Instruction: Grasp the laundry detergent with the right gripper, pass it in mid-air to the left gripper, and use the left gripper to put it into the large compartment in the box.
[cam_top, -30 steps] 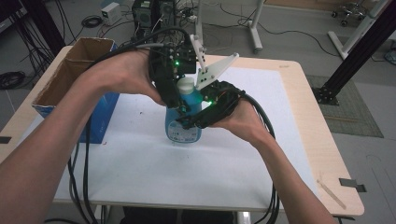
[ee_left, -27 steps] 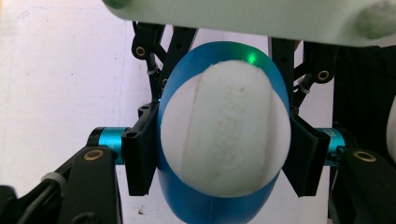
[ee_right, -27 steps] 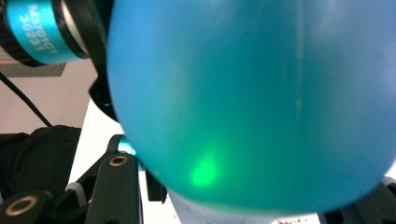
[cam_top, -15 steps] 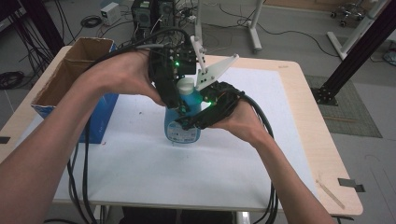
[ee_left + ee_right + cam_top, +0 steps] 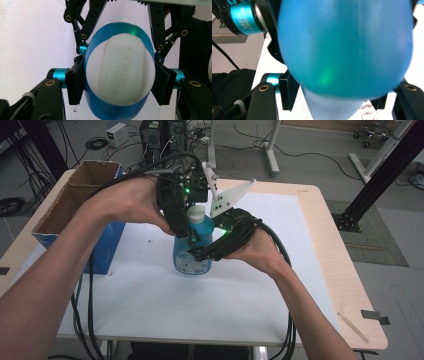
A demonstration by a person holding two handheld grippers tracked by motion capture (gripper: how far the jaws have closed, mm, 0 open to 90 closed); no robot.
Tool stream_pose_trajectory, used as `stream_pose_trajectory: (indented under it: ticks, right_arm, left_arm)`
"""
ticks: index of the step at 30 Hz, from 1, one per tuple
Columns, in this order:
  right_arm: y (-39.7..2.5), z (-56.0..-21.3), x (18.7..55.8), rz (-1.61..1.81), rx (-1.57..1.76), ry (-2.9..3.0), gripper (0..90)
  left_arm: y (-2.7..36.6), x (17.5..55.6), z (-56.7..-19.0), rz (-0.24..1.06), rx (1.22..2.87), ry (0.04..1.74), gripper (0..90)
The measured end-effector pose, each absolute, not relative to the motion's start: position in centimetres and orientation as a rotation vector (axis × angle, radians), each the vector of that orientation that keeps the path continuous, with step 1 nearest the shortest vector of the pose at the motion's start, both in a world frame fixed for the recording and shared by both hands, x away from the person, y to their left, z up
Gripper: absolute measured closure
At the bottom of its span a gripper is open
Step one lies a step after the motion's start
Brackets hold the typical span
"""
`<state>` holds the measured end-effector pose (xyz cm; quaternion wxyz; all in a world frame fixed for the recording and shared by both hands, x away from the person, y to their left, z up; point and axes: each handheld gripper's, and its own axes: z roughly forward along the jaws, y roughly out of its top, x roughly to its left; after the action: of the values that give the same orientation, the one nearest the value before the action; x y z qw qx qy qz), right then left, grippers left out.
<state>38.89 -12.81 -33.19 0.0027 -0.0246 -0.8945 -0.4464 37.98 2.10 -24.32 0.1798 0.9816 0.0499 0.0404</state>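
Standing blue bottle [image 5: 192, 255] between both claws

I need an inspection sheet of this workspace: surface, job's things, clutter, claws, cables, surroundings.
Surface: white mat on a wooden table.
Job's things: blue bottle upright on the mat, white cap on.
Clutter: open cardboard box at the left; a small strip near the right corner.
Claws: left claw closed on the cap; right claw closed on the bottle body.
Cables: black cables hang over the front edge.
Surroundings: computer tower, floor cables, black frame post.
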Motion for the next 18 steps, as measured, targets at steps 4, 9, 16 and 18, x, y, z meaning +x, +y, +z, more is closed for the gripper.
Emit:
stream_pose_trajectory:
  ticks: [4, 9, 16, 18]
  right_arm:
    - [-12.9, -33.2, 38.9, -1.39, -0.084, -2.814, 32.5]
    - [-13.2, -33.1, 38.8, -1.391, -0.089, -2.82, 28.8]
    - [-13.8, -32.5, 38.6, -1.407, -0.116, -2.825, 24.1]
    - [-14.0, -32.4, 38.6, -1.406, -0.126, -2.829, 23.1]
  left_arm:
    - [2.2, 37.9, -24.2, 0.118, 2.77, 0.141, 37.6]
    - [2.5, 37.9, -23.9, 0.116, 2.782, 0.139, 37.6]
    - [2.9, 37.9, -23.0, 0.134, 2.791, 0.149, 37.6]
    - [3.0, 37.8, -22.7, 0.142, 2.79, 0.156, 37.6]
